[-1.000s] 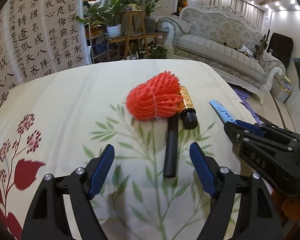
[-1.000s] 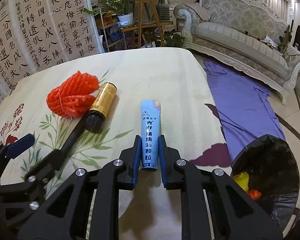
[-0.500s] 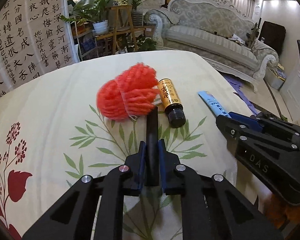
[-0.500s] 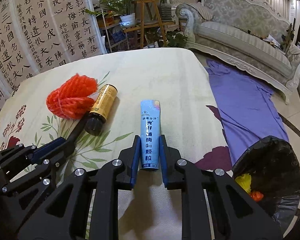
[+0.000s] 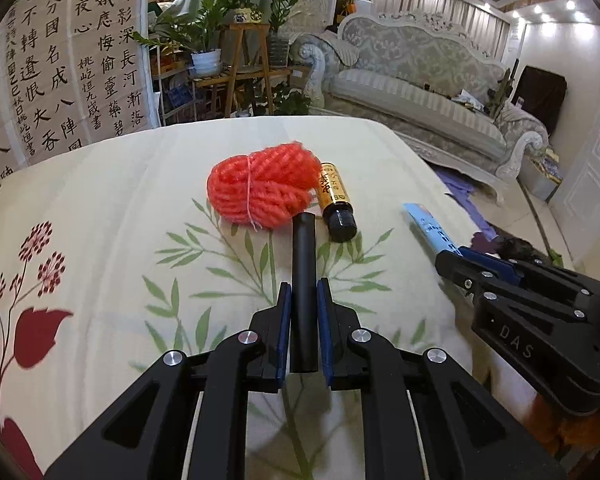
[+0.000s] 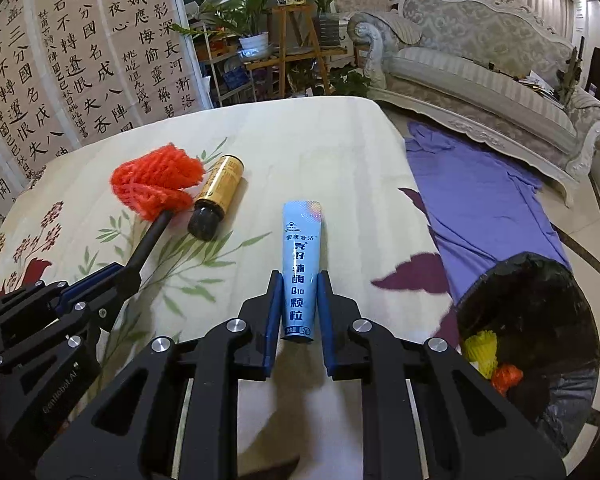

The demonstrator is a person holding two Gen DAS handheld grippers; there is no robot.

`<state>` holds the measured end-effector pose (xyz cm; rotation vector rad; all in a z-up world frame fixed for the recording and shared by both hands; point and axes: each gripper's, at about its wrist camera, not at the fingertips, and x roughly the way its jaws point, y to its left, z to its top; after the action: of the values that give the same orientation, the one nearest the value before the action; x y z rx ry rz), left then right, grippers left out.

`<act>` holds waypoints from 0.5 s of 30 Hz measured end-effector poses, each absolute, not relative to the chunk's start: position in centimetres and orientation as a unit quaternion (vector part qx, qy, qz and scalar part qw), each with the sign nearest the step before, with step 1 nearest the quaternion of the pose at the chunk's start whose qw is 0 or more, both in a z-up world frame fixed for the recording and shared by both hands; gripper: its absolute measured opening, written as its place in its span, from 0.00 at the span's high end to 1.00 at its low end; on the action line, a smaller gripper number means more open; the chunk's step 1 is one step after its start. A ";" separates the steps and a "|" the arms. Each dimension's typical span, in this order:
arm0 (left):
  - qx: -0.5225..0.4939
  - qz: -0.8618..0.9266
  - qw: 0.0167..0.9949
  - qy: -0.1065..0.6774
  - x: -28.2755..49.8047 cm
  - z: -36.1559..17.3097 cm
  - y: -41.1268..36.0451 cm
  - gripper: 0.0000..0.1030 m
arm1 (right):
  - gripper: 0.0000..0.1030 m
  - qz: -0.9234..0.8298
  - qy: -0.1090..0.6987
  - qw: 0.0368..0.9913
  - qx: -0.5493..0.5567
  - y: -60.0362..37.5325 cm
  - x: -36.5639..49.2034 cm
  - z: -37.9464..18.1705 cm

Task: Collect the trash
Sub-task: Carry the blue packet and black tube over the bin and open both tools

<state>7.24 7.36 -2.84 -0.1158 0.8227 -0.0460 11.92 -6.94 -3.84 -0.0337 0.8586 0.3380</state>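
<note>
The left gripper (image 5: 303,300) is clamping its blue-padded fingers on the near end of a slim black cylindrical stick (image 5: 303,276), which is pointing straight ahead from it. Just beyond the stick's far tip, a bundle of orange-red foam netting (image 5: 260,188) is lying on the cream floral-printed tablecloth (image 5: 100,200), with a small gold-labelled brown glass bottle (image 5: 334,200) touching the netting's right side.

The right gripper (image 6: 298,300) is pinching the lower end of a flat light-blue foil sachet (image 6: 300,256) printed with dark characters, the sachet extending forward between the fingers. To this gripper's lower right, a black-lined trash bin (image 6: 540,320) is standing on the floor, holding yellow and orange scraps.
</note>
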 end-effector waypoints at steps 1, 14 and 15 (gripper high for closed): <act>-0.060 -0.023 0.916 0.397 6.9 -2.6 7.4 0.86 | 0.83 0.163 0.411 0.897 -0.015 -7.2 11.4 -3.6; -0.053 -0.062 0.932 0.354 3.3 0.2 3.2 0.86 | 0.83 0.099 0.372 0.923 0.011 -14.2 5.7 -1.1; -0.047 -0.071 0.932 0.352 3.3 0.4 2.3 0.86 | 0.83 0.092 0.371 0.924 0.013 -14.6 5.5 -1.0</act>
<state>3.31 2.28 0.37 -0.0959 0.7213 -0.1457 5.52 -14.57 -1.00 0.0261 0.7608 0.1890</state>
